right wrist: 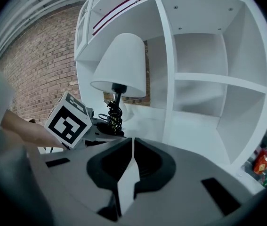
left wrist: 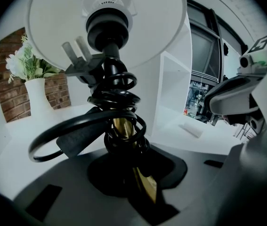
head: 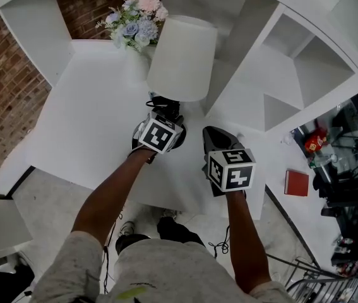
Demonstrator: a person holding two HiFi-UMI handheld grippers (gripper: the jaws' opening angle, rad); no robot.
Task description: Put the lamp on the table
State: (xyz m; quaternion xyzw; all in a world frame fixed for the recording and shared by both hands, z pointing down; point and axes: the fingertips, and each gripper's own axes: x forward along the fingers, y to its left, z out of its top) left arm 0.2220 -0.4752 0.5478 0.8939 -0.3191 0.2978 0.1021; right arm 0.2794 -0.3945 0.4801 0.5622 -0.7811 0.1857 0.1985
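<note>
A white table runs bare along its left side to a brick wall. White shelving closes in tight on the right, and grey floor lies past the table's near edge. The lamp is held tilted over the table's near right part, just beside the shelving, with its base out of sight. The left gripper is clamped on the brass stem, where a black cord is coiled. The right gripper hangs just beside it with its jaws pressed together on nothing. A vase of flowers stands at the far edge.
</note>
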